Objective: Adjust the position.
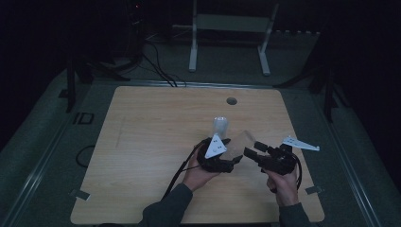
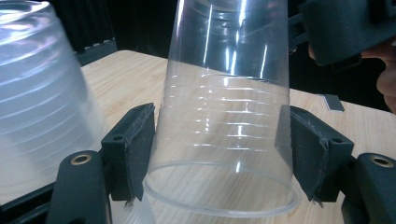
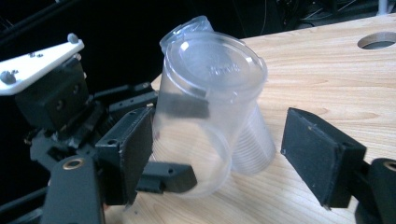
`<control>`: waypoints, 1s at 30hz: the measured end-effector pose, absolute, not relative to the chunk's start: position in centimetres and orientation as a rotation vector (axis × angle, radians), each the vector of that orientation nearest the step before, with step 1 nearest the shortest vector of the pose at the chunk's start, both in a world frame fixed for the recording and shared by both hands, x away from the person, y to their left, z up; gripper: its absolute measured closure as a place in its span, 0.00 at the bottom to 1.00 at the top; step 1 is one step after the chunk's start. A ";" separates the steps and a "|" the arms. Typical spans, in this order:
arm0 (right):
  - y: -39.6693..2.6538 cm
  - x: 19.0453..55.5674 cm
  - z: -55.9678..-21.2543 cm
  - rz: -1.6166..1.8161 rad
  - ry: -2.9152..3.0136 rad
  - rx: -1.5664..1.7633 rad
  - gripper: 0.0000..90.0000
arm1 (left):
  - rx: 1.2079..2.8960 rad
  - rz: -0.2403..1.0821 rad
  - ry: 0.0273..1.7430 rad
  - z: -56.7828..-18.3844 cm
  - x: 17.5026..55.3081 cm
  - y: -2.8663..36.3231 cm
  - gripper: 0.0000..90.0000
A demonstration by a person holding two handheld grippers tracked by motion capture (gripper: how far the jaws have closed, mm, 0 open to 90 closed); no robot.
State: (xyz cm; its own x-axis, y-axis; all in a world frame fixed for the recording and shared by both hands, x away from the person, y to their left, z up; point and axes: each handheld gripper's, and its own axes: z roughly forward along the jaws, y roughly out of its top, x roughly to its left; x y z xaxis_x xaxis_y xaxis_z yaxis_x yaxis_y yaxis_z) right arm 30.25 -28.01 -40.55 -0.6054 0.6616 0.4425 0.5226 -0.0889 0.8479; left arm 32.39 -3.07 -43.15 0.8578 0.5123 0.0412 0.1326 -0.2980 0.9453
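A dark room surrounds the pale wooden surface [image 1: 142, 142], which has a round hole [image 1: 231, 100] at 12 o'clock. At about 4 o'clock from its centre we hold the left gripper [image 2: 219, 154] with its fingers pressed on either side of a clear plastic cup [image 2: 224, 116] near the rim, tilting it off the wood. A second, cloudier cup [image 2: 37, 93] stands just beside it. Our right gripper [image 3: 219, 140] faces the clear cup's base with fingers spread and touching nothing, probably placed to take it over.
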 end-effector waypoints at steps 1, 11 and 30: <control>-28.1 30.2 -40.5 1.786 2.042 1.329 0.27 | 1.861 0.402 0.482 -43.1 32.4 -3.0 0.33; -28.6 30.2 -40.3 1.725 2.085 1.294 0.24 | 1.874 0.404 0.466 -42.9 32.4 -2.5 0.33; -27.4 30.5 -39.2 1.348 2.255 1.097 0.29 | 1.909 0.369 0.440 -42.6 32.7 -1.4 0.33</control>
